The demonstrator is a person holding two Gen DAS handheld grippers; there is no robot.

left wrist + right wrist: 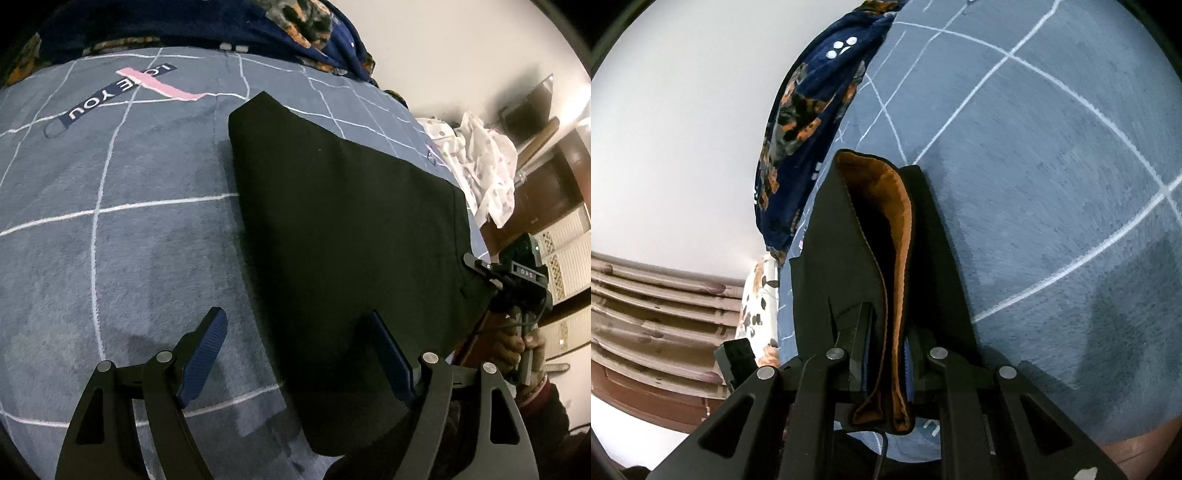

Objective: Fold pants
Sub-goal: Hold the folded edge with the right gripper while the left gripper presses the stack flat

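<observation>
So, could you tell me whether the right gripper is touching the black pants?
Touching: the right wrist view shows the right gripper shut on the pants.

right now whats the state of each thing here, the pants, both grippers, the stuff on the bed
black pants with orange-brown lining: lying flat on the bed, one edge pinched and lifted
left gripper: open, over the near edge of the pants
right gripper: shut on the pants
grey-blue checked bedspread: spread flat
navy patterned blanket: bunched at the bed edge
white dotted cloth: crumpled
</observation>
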